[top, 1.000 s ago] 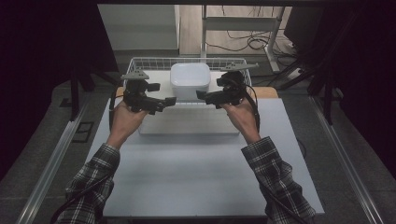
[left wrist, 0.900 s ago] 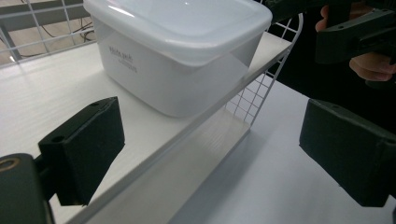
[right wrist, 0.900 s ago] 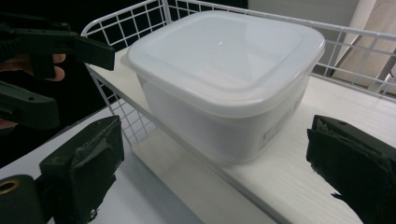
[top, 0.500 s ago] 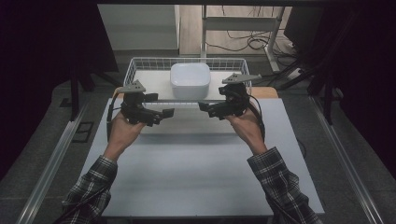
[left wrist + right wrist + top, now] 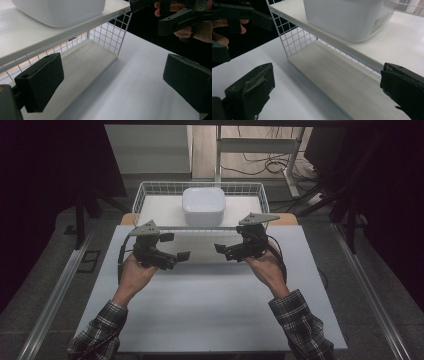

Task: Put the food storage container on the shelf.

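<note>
The white tub [image 5: 203, 206] sits on the top shelf of the wire rack [image 5: 145, 195] at the far side of the table [image 5: 210, 310]. The left gripper [image 5: 175, 255] and right gripper [image 5: 226, 249] float just before the rack, jaws wide apart, holding nothing.

A white tub [image 5: 203, 206] with round corners sits upside down (its flat bottom faces up) on the top shelf of the white wire rack [image 5: 145, 195]. It is in the middle of that shelf, near the front edge.
</note>
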A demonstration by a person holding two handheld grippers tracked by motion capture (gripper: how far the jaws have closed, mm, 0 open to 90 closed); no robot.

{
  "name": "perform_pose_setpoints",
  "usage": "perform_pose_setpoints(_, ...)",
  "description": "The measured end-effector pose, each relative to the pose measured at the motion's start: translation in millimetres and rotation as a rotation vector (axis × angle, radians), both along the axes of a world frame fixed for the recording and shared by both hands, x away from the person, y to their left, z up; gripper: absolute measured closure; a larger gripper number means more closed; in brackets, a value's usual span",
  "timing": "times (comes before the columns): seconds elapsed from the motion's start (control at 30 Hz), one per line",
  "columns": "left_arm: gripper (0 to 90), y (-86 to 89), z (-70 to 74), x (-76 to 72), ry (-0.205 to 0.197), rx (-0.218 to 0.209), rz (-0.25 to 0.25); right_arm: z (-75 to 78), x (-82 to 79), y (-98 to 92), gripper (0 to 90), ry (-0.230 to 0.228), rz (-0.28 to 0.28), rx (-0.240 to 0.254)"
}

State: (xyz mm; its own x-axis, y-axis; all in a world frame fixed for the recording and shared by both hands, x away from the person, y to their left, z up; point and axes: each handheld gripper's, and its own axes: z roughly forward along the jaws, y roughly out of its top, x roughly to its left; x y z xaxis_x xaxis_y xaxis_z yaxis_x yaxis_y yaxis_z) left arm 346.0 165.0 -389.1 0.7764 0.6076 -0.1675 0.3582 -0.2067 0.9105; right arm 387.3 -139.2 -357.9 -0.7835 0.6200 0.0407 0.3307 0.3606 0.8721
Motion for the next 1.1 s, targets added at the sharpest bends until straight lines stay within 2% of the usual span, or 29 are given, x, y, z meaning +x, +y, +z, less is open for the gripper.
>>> perform_pose_setpoints(0.17, 1.7, -4.3, -6.9, -6.8, -0.006, 0.012, -0.003, -6.0, -5.9, -3.7, 0.0, 0.016, -0.005, 0.007)
perform_pose_setpoints(0.33, 1.4, -8.8, -20.9, -16.7, -0.005, 0.017, -0.003, -18.1, -13.9, -8.1, 0.0, 0.037, -0.007, 0.015)
perform_pose_setpoints(0.4, 1.4, -9.4, -23.6, -18.3, -0.002, 0.015, -0.005, -23.1, -16.3, -9.0, 0.0, 0.037, -0.004, 0.011)
perform_pose_setpoints(0.57, 1.4, -13.7, -41.2, -26.8, 0.015, 0.023, -0.020, -36.3, -21.9, -9.5, 0.5, 0.037, 0.012, 0.007)
perform_pose_setpoints(0.83, 1.7, -17.5, -60.7, -33.6, 0.043, 0.000, -0.042, -55.1, -31.9, -4.2, 1.8, 0.027, 0.030, -0.041)
perform_pose_setpoints(0.93, 1.7, -19.0, -66.3, -35.6, 0.039, 0.010, -0.042, -57.9, -34.7, -2.9, 1.8, 0.024, 0.033, -0.050)
perform_pose_setpoints(1.1, 1.6, -18.5, -75.8, -41.2, 0.032, -0.001, -0.048, -63.3, -40.8, -7.1, 1.9, 0.026, 0.035, -0.043)
